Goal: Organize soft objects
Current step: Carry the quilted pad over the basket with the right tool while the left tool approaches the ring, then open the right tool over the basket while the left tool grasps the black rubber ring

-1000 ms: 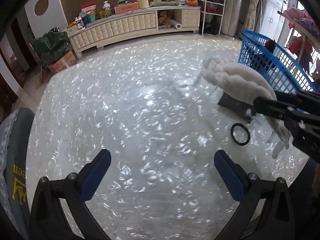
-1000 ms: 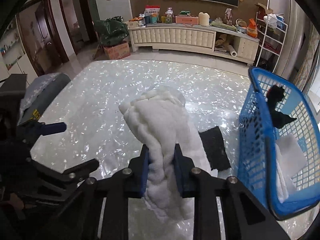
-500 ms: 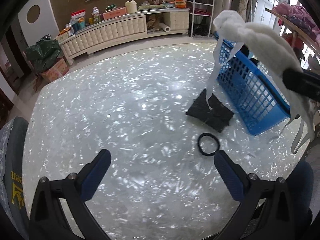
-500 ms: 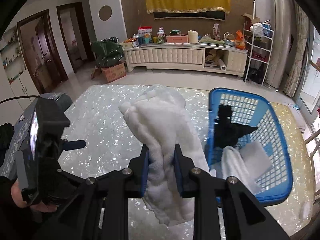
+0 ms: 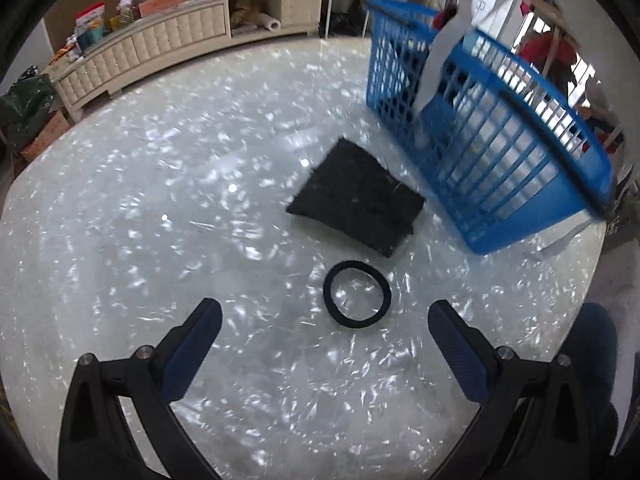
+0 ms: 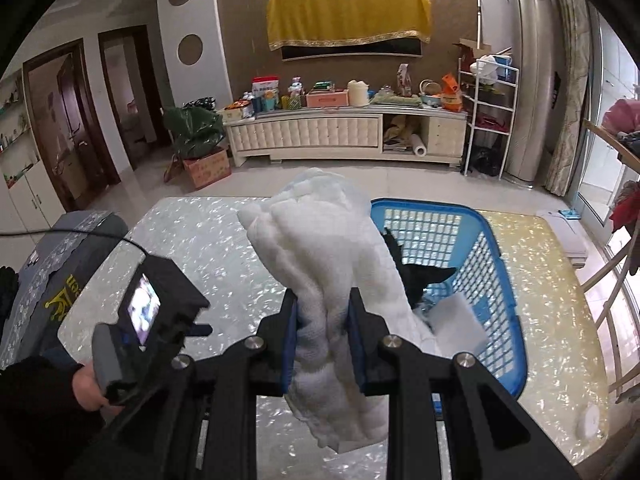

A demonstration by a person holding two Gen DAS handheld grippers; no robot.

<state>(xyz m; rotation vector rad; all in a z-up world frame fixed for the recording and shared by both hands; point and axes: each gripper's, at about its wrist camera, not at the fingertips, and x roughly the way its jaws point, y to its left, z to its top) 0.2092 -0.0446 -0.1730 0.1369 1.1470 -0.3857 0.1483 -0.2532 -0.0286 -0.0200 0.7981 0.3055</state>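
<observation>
The right gripper (image 6: 323, 336) was held high above the table (image 6: 208, 256), and its two fingers were closed tightly on a white towel (image 6: 320, 248), which was bunched above them and hung down below them. The towel was seen in front of the blue basket (image 6: 496, 280), in which a black cloth (image 6: 424, 276) and something white were already lying. The left gripper (image 5: 324, 344) was kept low over the table (image 5: 140, 200) with its fingers wide apart and nothing between them; a black hair band (image 5: 357, 295) lay just ahead of it, and a black pad (image 5: 356, 196) lay further on, just beside the basket (image 5: 500, 152). Compared with one second earlier, the towel had been lifted from near the table surface to above the basket's level, and the left gripper had been brought nearer to the hair band and the pad.
</observation>
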